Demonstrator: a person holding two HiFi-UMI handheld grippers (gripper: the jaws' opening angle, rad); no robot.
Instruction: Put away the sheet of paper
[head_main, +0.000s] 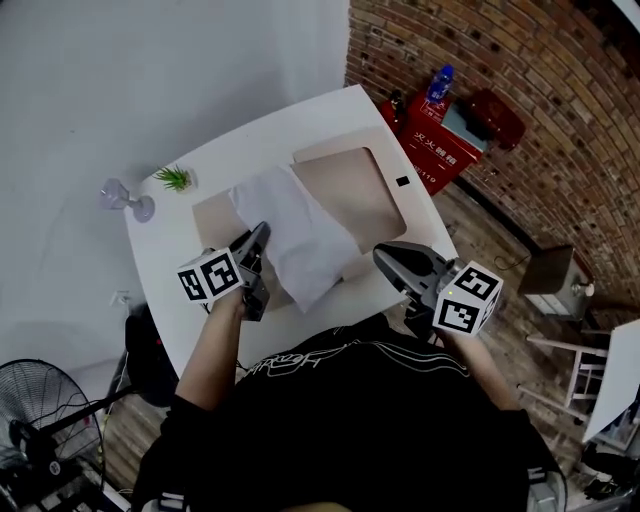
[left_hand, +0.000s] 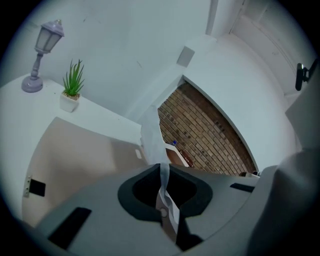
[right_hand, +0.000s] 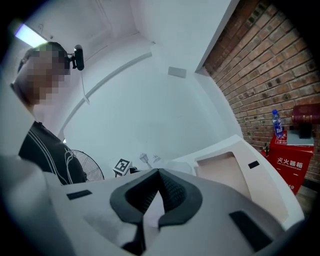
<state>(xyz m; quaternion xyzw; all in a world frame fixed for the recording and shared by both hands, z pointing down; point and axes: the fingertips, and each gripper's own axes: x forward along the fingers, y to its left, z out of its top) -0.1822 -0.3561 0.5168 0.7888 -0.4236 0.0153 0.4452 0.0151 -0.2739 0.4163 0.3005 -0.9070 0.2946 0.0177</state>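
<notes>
One sheet of paper (head_main: 300, 235) lies across the white table (head_main: 260, 135), overlapping two beige recesses, one to its left (head_main: 212, 218) and one to its right (head_main: 350, 190). The left gripper (head_main: 258, 238) is clenched on the sheet's near edge, a strip pinched between its jaws. The right gripper (head_main: 385, 258) has its jaws pressed together just beside the sheet. One small pot holds one green plant (head_main: 176, 179), beside one lamp (head_main: 125, 197). One red box (head_main: 430, 145) carries one bottle (head_main: 440, 82).
</notes>
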